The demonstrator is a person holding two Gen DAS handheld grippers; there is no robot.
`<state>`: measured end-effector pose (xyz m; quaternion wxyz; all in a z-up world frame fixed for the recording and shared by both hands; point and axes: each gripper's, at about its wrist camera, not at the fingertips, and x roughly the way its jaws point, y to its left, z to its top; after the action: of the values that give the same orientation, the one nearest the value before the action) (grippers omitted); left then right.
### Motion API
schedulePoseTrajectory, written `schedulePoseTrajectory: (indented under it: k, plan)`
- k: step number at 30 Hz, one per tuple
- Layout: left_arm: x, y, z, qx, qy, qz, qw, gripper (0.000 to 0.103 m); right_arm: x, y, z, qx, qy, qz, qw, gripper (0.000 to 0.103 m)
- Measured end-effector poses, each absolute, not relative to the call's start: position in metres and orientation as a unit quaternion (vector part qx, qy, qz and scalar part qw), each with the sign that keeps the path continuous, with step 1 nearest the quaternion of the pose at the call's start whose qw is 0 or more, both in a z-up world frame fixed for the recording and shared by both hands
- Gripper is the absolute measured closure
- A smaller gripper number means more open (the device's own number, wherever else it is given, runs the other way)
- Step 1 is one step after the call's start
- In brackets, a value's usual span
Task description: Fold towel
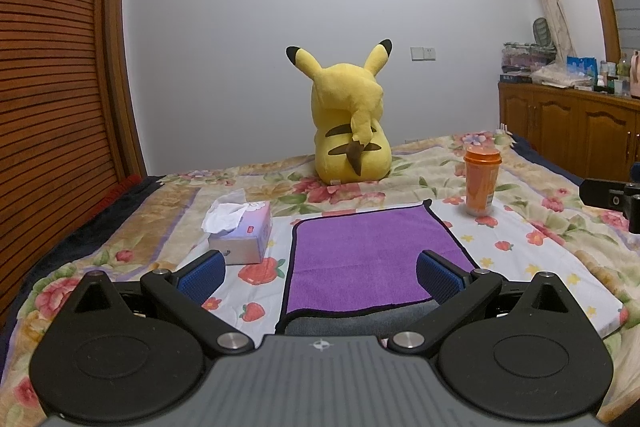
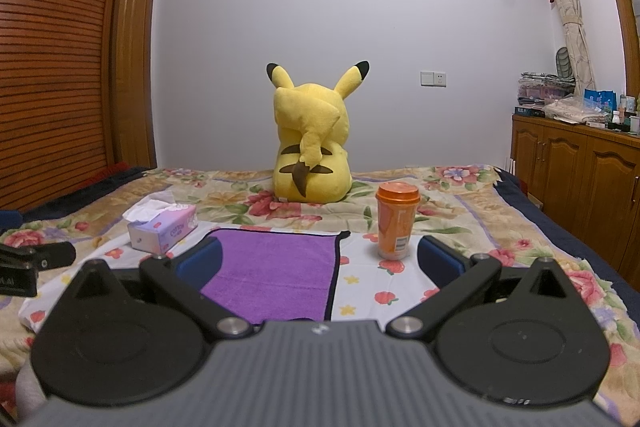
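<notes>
A purple towel point(image 1: 360, 259) with a dark border lies flat on the flowered bedspread; its near edge is turned over and shows a grey underside. It also shows in the right wrist view point(image 2: 276, 271). My left gripper point(image 1: 320, 277) is open and empty, its blue pads on either side of the towel's near part, above it. My right gripper point(image 2: 320, 263) is open and empty, hovering over the towel's right edge. The right gripper's body shows at the right edge of the left wrist view point(image 1: 612, 197).
A tissue box point(image 1: 240, 231) stands left of the towel. An orange cup point(image 1: 482, 181) stands to its far right. A yellow plush toy point(image 1: 350, 131) sits behind. A wooden wardrobe point(image 1: 52, 87) is left, a wooden cabinet point(image 1: 572, 131) right.
</notes>
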<state>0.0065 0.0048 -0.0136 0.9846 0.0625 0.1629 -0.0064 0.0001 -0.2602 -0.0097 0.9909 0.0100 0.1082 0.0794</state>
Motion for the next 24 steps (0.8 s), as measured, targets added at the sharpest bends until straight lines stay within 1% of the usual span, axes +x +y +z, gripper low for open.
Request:
schedulePoseTrajectory:
  k: [12,24]
  plan:
    - [0.008,-0.002,-0.012,0.078,0.184,-0.009,0.980,0.000,0.008,-0.255,-0.013,0.004,0.121,0.080,0.989,0.000]
    - [0.031,-0.006,-0.021,0.090,0.227,-0.016,0.970,0.000,0.027,-0.249,-0.023,-0.002,0.159,0.074,0.984,0.000]
